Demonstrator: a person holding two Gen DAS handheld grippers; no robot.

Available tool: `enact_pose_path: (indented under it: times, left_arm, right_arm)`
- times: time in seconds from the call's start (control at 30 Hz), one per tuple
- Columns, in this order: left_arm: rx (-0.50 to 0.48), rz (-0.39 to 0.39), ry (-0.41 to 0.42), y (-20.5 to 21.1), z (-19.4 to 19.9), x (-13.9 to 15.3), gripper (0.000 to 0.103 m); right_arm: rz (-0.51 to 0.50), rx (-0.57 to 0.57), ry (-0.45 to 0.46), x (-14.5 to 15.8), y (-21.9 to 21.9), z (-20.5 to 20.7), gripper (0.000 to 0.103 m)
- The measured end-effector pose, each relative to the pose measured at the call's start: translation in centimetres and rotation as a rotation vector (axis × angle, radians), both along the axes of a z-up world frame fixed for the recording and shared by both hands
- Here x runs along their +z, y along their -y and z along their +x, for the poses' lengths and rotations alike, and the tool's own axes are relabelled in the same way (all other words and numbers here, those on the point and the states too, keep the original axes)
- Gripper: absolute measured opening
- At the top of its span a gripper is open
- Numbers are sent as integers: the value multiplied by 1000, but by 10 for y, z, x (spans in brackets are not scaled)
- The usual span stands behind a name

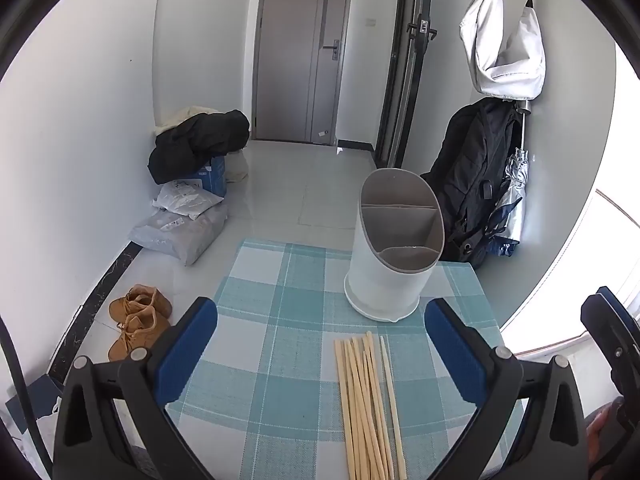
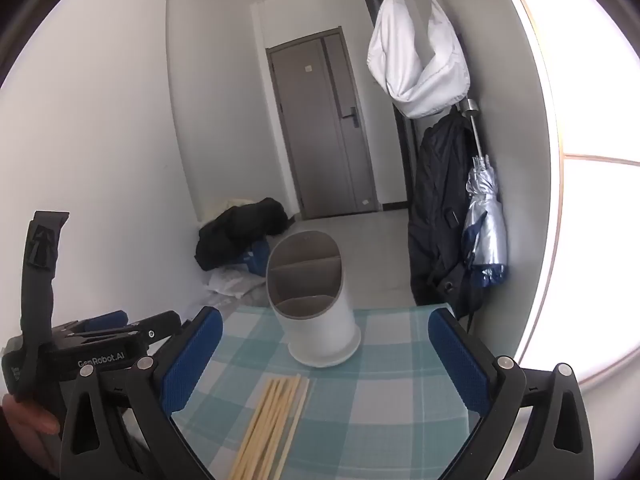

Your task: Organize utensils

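Observation:
A white utensil holder (image 1: 390,264) with grey inner dividers stands upright near the far edge of the teal checked tablecloth (image 1: 280,300); nothing is in its compartments. Several wooden chopsticks (image 1: 366,404) lie in a bundle on the cloth in front of it. My left gripper (image 1: 320,344) hangs open above the near end of the cloth, the chopsticks lying between and below its blue pads. In the right wrist view the holder (image 2: 320,320) and chopsticks (image 2: 272,420) appear again, and my right gripper (image 2: 326,356) is open with nothing between its fingers.
The left gripper's body (image 2: 100,344) shows at the left of the right wrist view, a hand (image 2: 28,432) holding it. On the floor lie brown boots (image 1: 138,320), grey bags (image 1: 180,228) and a black coat (image 1: 196,144). A black backpack (image 1: 476,184), umbrella (image 1: 512,200) and white bag (image 1: 504,40) hang right.

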State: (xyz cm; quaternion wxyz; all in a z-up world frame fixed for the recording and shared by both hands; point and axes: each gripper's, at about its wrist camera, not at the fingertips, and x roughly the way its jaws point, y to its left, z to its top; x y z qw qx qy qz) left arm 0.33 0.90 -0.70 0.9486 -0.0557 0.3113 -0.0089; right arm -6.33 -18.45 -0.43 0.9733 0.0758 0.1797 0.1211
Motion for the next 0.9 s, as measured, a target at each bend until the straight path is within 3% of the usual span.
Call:
enact_pose_path:
  times: [0.9]
  left_arm:
    - [0, -13, -13, -1, 2, -1, 101]
  right_arm:
    - [-10, 7, 17, -8, 1, -2, 103]
